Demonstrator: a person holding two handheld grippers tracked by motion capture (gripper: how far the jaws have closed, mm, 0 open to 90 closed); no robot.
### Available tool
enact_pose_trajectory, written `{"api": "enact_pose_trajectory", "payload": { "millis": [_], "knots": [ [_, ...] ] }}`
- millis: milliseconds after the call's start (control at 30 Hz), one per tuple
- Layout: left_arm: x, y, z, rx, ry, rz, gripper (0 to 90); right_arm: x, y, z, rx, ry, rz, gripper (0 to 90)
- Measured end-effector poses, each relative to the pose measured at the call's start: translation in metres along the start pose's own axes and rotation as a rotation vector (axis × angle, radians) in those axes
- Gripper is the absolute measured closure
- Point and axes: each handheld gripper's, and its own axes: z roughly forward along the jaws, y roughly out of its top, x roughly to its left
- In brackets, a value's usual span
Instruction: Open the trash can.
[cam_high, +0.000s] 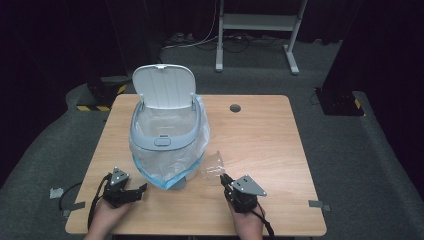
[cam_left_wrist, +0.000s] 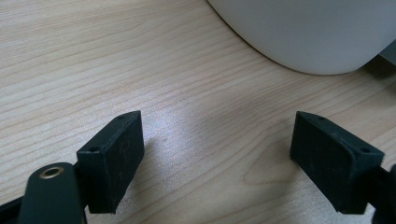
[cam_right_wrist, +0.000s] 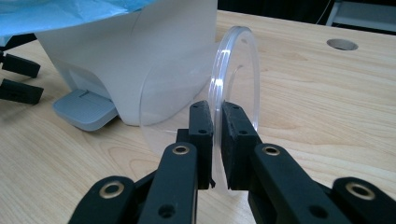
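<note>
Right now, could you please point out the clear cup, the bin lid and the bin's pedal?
cup (cam_right_wrist: 233, 70), right gripper view, on its rim.
lid (cam_high: 163, 86), high view, on its middle.
pedal (cam_right_wrist: 84, 109), right gripper view, on its top.

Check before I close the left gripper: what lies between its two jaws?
Nothing: the left gripper stands open over bare wooden table, seen in the left gripper view. The white bin sits beyond the jaws.

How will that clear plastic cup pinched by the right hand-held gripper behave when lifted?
The clear cup looks thin-walled, so probably light and flexible. The right hand-held gripper pinches only its rim, so it may twist or slip. Lying on its side, it would likely roll if released.
</note>
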Motion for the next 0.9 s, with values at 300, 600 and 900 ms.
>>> {"api": "enact_pose_trajectory", "payload": {
  "millis": [300, 600, 900],
  "knots": [
    [0.0, 0.0, 0.0, 0.0, -0.001, 0.002, 17.6, -0.007, 0.004, -0.009, -0.049, -0.034, 0.012, 83.9],
    [0.0, 0.0, 0.0, 0.0, -0.001, 0.004, 17.6, -0.015, 0.015, -0.016, -0.096, -0.052, 0.017, 83.9],
    [0.0, 0.0, 0.0, 0.0, -0.003, 0.005, 17.5, -0.019, 0.027, -0.019, -0.13, -0.068, -0.001, 83.9]
  ]
}}
